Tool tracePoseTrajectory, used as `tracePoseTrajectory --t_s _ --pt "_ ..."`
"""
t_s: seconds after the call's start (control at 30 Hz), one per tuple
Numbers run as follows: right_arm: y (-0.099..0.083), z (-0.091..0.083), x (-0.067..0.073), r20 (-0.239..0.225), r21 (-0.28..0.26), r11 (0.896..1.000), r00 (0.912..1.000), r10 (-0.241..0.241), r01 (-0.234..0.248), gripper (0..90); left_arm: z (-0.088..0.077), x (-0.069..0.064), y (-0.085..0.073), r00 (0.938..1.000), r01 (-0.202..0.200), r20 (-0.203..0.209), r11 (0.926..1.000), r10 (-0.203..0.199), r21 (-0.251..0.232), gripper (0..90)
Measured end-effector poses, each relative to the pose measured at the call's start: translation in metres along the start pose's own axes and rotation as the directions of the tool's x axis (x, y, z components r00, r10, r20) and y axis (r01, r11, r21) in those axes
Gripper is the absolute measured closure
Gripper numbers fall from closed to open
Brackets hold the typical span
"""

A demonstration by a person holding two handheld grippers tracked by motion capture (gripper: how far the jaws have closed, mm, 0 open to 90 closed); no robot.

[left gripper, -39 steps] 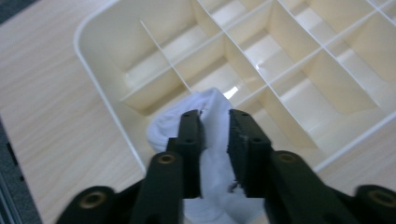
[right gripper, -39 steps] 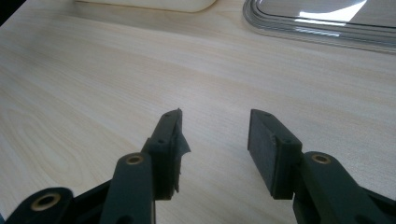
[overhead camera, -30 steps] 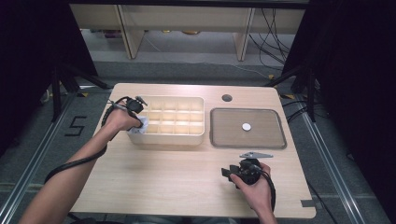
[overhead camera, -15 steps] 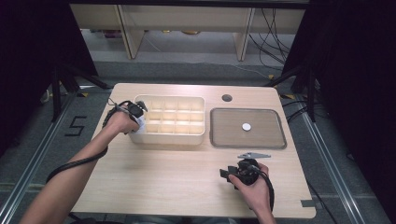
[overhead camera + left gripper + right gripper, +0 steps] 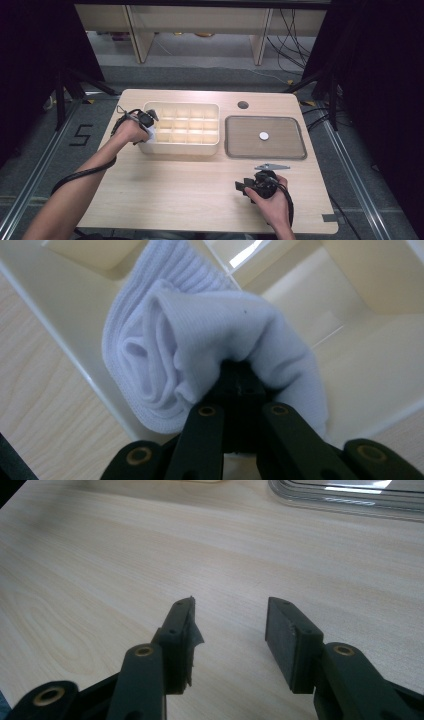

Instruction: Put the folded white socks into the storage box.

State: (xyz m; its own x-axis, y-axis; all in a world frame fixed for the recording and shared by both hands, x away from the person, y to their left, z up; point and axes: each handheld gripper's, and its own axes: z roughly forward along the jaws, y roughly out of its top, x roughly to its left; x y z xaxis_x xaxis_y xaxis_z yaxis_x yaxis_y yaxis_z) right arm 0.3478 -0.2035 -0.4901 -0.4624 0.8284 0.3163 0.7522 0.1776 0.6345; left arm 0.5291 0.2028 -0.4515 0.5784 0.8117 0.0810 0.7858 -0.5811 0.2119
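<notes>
Gripping a rolled white sock (image 5: 200, 335), the left tongs (image 5: 240, 385) are clamped on its soft, light, squashy fabric at the divided box's (image 5: 210, 146) near-left compartment; a pinch across the bundled folds looks best. Right tongs (image 5: 230, 630) rest wide and empty on the tabletop (image 5: 175, 185). Beside the box, a tray (image 5: 235, 150) holds 1 small white disc (image 5: 263, 135).

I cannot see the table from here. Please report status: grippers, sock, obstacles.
Left gripper shut on white sock, over divided box corner. Right gripper open, empty, above table. Nothing blocking.
</notes>
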Motion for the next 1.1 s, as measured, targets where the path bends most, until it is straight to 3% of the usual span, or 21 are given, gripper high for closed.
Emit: tracePoseTrajectory --t_s 0.03,0.07,0.17,0.2,0.23,0.27,0.33,0.4,0.43,0.47,0.53,0.6,0.7,0.73,0.77,0.83,0.87,0.97,1.0,1.03,1.1 --pt "0.0 -0.001 0.0 -0.014 -0.002 1.0 0.9999 0.001 -0.001 55.7 0.0 0.001 0.0 1.0 -0.003 0.005 1.0 0.003 0.001 89.5" --pt "0.0 -0.001 0.004 -0.036 0.019 0.998 0.9974 0.062 -0.061 55.7 0.0 0.003 0.0 0.9997 -0.024 0.003 0.9997 0.024 -0.008 89.4" --pt "-0.001 0.0 0.002 -0.03 0.007 0.999 0.9986 0.044 -0.044 55.7 -0.005 0.004 -0.002 0.9992 -0.037 0.011 0.9993 0.037 -0.01 89.2" --pt "-0.001 0.0 0.002 -0.02 0.006 0.999 0.999 0.041 -0.041 55.7 -0.009 0.005 -0.003 0.9991 -0.038 0.014 0.9987 0.039 -0.032 89.0" --pt "-0.001 0.0 0.002 -0.012 0.013 0.999 0.9989 0.044 -0.044 55.7 -0.014 0.007 -0.003 0.9976 -0.069 0.005 0.9968 0.069 -0.04 88.0" --pt "-0.001 -0.001 0.003 -0.036 0.019 0.998 0.9977 0.057 -0.056 55.7 -0.021 0.007 -0.004 0.9967 -0.081 0.001 0.9952 0.081 -0.056 85.7" --pt "-0.001 -0.001 0.003 -0.034 0.009 0.998 0.9976 0.06 -0.06 55.7 -0.035 0.007 -0.004 0.9969 -0.077 0.008 0.992 0.079 -0.1 81.0" --pt "0.0 -0.002 0.003 -0.036 0.019 0.998 0.9973 0.063 -0.063 55.7 -0.052 0.007 -0.003 0.9973 -0.073 -0.004 0.9815 0.073 -0.177 76.4" --pt "0.001 -0.002 -0.001 -0.016 -0.004 1.0 0.9999 0.001 -0.001 55.6 -0.058 0.009 -0.002 0.9961 -0.088 -0.028 0.9761 0.084 -0.198 73.2" --pt "0.0 -0.001 0.002 -0.037 -0.009 0.999 0.9985 0.04 -0.041 55.6 -0.062 0.012 0.0 0.9948 -0.097 -0.051 0.9708 0.088 -0.219 70.1" --pt "0.0 -0.001 0.003 -0.036 0.001 0.999 0.9979 0.054 -0.054 55.5 -0.062 0.014 0.003 0.9941 -0.095 -0.076 0.9596 0.078 -0.265 62.0" --pt "0.0 -0.001 0.003 -0.036 -0.002 0.999 0.9983 0.046 -0.046 55.3 -0.059 0.017 0.006 0.9926 -0.108 -0.083 0.9548 0.088 -0.277 53.8" --pt "0.001 -0.002 -0.002 -0.03 0.0 1.0 0.9995 0.012 -0.012 55.0 -0.049 0.021 0.008 0.9901 -0.133 -0.079 0.9566 0.116 -0.259 49.9" --pt "0.001 -0.002 -0.002 -0.015 0.003 1.0 0.9998 0.012 -0.012 55.0 -0.047 0.023 0.008 0.9874 -0.149 -0.089 0.9587 0.13 -0.243 49.3" --pt "0.001 -0.003 -0.002 -0.028 0.006 1.0 0.9994 0.022 -0.022 55.0 -0.045 0.025 0.009 0.9809 -0.183 -0.109 0.9533 0.161 -0.24 49.7" --pt "0.001 -0.002 -0.002 -0.007 0.009 1.0 0.9997 0.023 -0.022 55.0 -0.04 0.025 0.009 0.9855 -0.166 -0.076 0.9591 0.152 -0.229 53.9" --pt "0.0 -0.001 -0.002 -0.029 -0.002 0.999 0.9989 0.038 -0.038 54.9 -0.038 0.025 0.009 0.9858 -0.166 -0.064 0.961 0.156 -0.221 57.3" --pt "0.0 -0.001 -0.002 -0.018 0.008 1.0 0.9996 0.019 -0.019 54.9 -0.029 0.022 0.008 0.9905 -0.135 -0.003 0.9724 0.137 -0.19 67.4" --pt "0.0 -0.002 -0.002 -0.039 0.007 1.0 0.999 0.021 -0.02 54.9 -0.028 0.022 0.008 0.9904 -0.137 -0.005 0.9728 0.138 -0.187 70.3" --pt "0.0 -0.002 -0.002 -0.038 0.008 1.0 0.999 0.021 -0.021 54.9 -0.028 0.02 0.008 0.9918 -0.124 0.006 0.9774 0.127 -0.171 73.2" --pt "0.0 -0.002 -0.002 -0.038 0.007 1.0 0.999 0.021 -0.021 54.9 -0.028 0.019 0.007 0.9908 -0.134 -0.004 0.9779 0.135 -0.16 77.8"
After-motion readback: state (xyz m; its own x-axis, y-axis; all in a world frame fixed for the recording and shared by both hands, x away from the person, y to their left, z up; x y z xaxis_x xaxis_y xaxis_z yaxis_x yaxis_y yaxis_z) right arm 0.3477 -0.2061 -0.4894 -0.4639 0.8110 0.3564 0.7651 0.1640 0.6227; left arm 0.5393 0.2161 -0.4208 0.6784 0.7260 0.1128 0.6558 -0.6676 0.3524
